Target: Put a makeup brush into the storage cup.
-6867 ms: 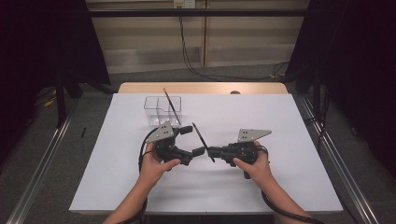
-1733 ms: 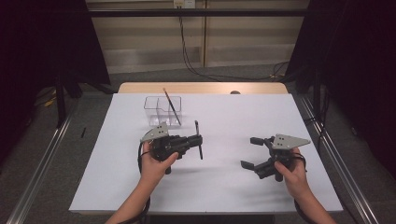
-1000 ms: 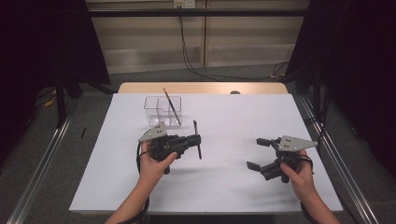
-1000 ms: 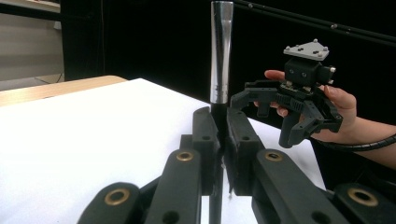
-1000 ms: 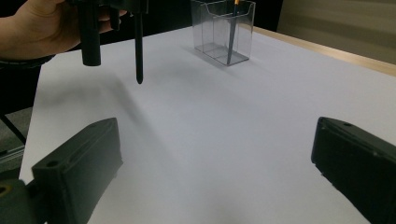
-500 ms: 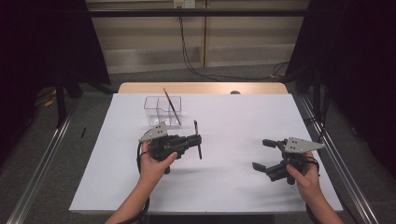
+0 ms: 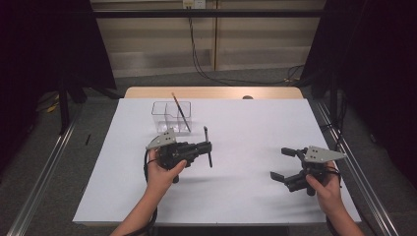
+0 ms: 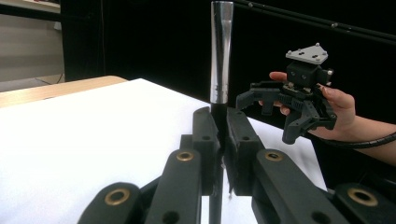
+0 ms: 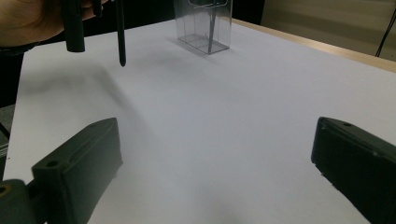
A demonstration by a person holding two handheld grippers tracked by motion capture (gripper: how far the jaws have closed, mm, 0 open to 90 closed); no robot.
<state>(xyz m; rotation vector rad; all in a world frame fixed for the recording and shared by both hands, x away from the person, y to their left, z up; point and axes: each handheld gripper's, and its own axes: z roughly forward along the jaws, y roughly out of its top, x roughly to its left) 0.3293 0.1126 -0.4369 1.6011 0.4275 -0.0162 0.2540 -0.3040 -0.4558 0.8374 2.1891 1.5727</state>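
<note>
**High view: brush clamped in left gripper, right gripper open**

High view places the left gripper (image 7: 205, 147) left of table centre, jaws closed on a dark brush (image 7: 208, 146) that stands nearly upright. In the left gripper view, the brush (image 8: 220, 70) sits squeezed between both pads (image 8: 205, 135); its metal ferrule rises toward 12 o'clock, and its top and lower end are cut off. The right gripper (image 7: 283, 163), at 3 o'clock from the left, holds its jaws wide apart around nothing. A clear container (image 7: 171, 117) with another brush stands at 11 o'clock; its compartments are hard to distinguish.
</note>
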